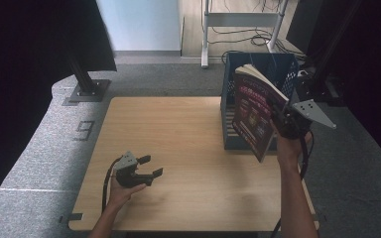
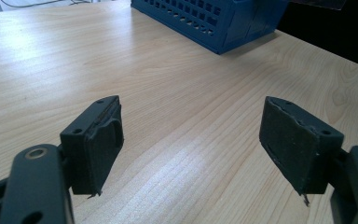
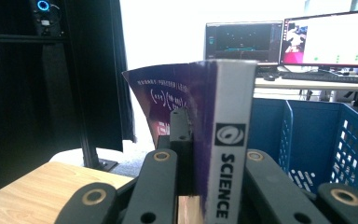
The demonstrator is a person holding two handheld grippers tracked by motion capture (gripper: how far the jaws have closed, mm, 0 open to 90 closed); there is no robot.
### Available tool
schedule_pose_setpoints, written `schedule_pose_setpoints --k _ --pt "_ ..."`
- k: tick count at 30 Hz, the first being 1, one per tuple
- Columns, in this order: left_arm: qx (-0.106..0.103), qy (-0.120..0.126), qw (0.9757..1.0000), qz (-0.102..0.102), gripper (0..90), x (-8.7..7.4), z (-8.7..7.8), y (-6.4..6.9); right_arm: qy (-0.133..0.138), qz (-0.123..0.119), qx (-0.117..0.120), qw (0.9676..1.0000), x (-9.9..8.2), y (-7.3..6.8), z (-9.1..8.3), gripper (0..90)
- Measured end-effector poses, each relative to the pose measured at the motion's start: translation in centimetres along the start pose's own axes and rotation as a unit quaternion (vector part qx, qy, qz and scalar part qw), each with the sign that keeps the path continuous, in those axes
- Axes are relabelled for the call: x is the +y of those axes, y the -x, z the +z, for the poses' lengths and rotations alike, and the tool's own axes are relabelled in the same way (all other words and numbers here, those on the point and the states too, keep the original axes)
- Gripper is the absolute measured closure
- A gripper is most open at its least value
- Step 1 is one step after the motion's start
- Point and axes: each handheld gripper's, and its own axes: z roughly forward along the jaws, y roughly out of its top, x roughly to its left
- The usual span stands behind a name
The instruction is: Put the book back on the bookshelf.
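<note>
Jaws of the right gripper [image 1: 284, 120] clamped the book [image 1: 254, 111] upright above the blue crate [image 1: 228, 94]; the left gripper [image 1: 149, 166] rested agape. The floppy cover could likely snag the crate's rim.

High view sits above my side of the table [image 1: 178, 148], looking forward and down; it takes in the whole top, my forearms from the bottom edge, the crate [image 1: 258, 99] at the far right corner and floor beyond. Left gripper view rides low and close over the table [image 2: 168, 70], looking along my two jaws across the wood toward the crate [image 2: 214, 23]. Right gripper view faces roughly level and very near the book [image 3: 223, 140], with the crate [image 3: 317, 135] and monitors [image 3: 284, 42] behind. All three share the crate; the high view and right gripper view share the book [image 1: 252, 114].
</note>
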Motion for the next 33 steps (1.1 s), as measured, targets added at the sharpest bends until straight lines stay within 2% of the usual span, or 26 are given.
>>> schedule_pose_setpoints --k 19,33 --pt "-0.002 -0.001 1.0000 -0.002 21.6 0.0 0.0 -0.1 0.005 0.000 -0.019 0.9998 0.5 0.3 1.6 81.9" --pt "-0.001 -0.005 1.0000 -0.001 21.7 0.0 0.1 -0.1 0.000 -0.001 -0.033 0.9995 0.6 0.2 4.3 81.9"
